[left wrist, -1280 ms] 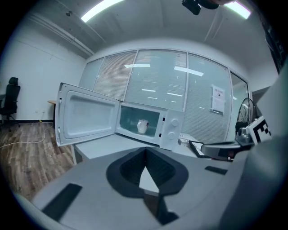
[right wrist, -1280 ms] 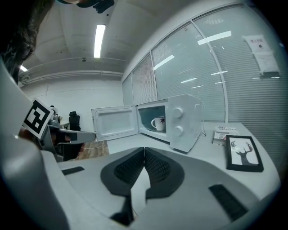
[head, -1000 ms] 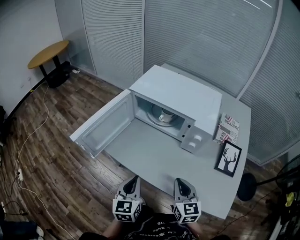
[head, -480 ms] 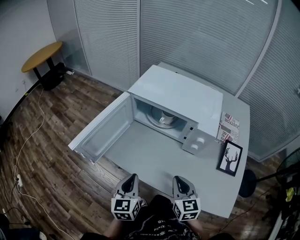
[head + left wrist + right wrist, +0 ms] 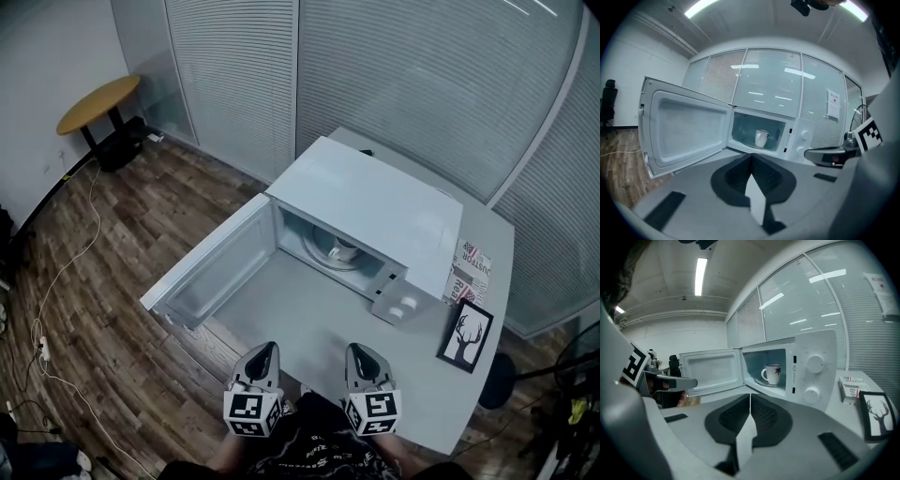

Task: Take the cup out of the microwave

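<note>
Ahead, cup (image 5: 343, 251), beyond left tongs (image 5: 267, 350), right tongs (image 5: 359, 350)

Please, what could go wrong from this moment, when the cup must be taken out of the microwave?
1. Both the left gripper and the right gripper have their jaws shut. Reaching in like this would probably push the cup over rather than grip it.
2. The open door of the microwave stands on the left gripper's side, so that gripper might knock it.
</note>
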A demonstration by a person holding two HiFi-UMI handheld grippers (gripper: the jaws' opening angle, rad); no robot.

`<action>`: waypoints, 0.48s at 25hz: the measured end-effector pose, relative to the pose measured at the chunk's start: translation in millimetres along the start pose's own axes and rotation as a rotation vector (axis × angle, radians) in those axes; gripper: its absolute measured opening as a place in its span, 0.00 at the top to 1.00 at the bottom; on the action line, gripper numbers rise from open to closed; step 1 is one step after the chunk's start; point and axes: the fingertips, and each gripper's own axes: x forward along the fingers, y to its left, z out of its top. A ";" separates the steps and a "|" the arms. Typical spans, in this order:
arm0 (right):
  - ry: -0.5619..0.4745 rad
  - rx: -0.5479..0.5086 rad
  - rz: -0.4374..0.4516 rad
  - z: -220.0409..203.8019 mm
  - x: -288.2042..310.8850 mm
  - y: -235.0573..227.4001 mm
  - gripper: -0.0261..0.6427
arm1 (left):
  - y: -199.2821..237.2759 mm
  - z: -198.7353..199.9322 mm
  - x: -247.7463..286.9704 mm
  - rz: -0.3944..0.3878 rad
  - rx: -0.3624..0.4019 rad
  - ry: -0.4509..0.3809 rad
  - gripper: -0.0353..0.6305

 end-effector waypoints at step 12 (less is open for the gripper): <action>-0.056 0.018 0.044 29.2 31.0 -6.3 0.87 | 8.5 28.3 13.5 0.023 -0.012 -0.045 0.94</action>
